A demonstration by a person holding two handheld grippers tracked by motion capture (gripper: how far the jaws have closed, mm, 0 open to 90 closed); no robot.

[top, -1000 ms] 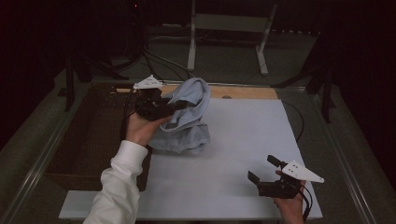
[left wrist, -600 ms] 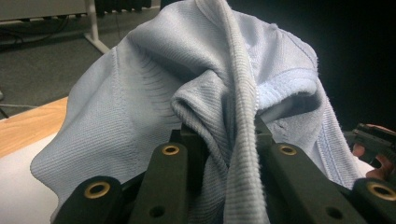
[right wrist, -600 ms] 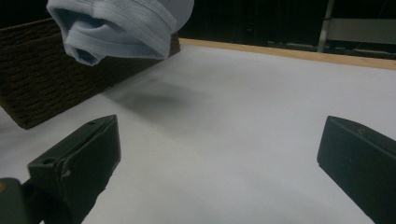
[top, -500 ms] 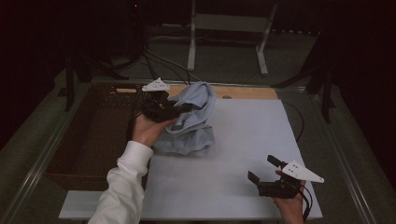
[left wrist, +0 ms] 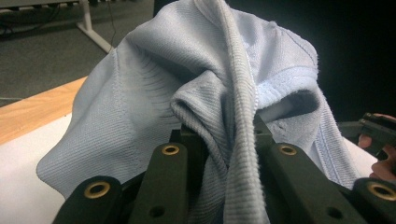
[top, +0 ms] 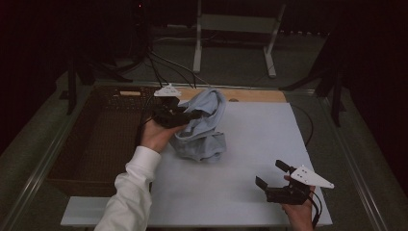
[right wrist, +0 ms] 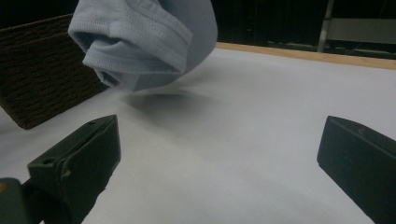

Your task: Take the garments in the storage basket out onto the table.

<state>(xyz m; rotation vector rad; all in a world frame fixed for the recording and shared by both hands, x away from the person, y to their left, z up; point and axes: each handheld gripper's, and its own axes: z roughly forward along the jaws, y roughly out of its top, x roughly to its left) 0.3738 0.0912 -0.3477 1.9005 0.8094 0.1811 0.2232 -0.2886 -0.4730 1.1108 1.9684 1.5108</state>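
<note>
The garment (top: 204, 127) is a pale blue knit piece, soft and crumpled, with ribbed bands and stitched hems showing along its folds. It is bunched into a loose, tall heap rather than spread flat. Its upper part is lifted, with a ribbed fold pinched between the jaws of the left tool (top: 192, 115); from there the cloth drapes down in folds. In the right gripper view the lower, rolled end (right wrist: 140, 51) hangs just above the white worktop (top: 250, 144) and casts a shadow beneath. It sits near the worktop's far left part.
</note>
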